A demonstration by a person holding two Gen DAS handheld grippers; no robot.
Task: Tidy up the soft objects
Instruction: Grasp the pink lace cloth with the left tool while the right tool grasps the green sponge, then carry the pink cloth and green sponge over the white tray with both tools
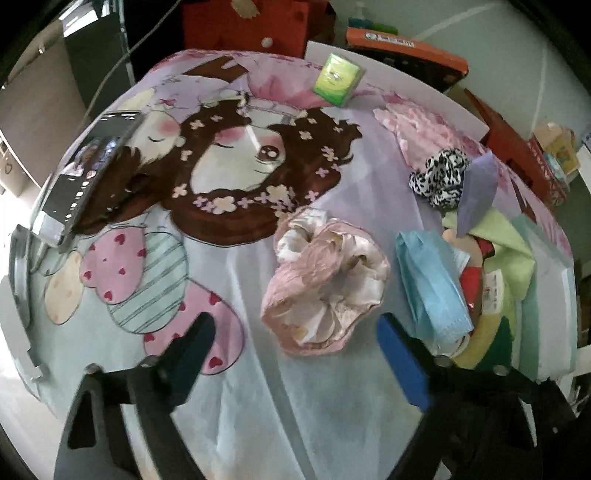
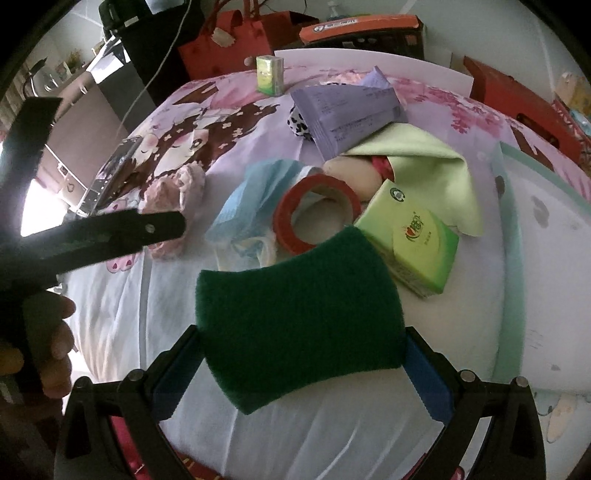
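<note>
My left gripper [image 1: 295, 343] is open and empty, its blue pads either side of a pink satin scrunchie [image 1: 325, 284] lying on the cartoon bedsheet [image 1: 221, 369]. My right gripper [image 2: 299, 354] is shut on a green scouring sponge [image 2: 295, 328] and holds it above the sheet. Beside the scrunchie lie a blue face mask [image 1: 432, 284], a black-and-white scrunchie [image 1: 439, 177], a purple packet [image 1: 476, 188] and a light green cloth [image 1: 506, 240]. The right wrist view shows the mask [image 2: 251, 195], a red tape roll [image 2: 314, 210], a green tissue pack [image 2: 413, 240], the cloth [image 2: 424, 162] and the purple packet [image 2: 347, 114].
A phone [image 1: 85, 181] lies at the sheet's left edge. A small green tissue pack [image 1: 338, 79] stands at the far side. Red bags [image 2: 229, 40] and an orange box [image 2: 362, 26] stand behind the table. The left gripper's arm [image 2: 110, 232] crosses the right wrist view's left side.
</note>
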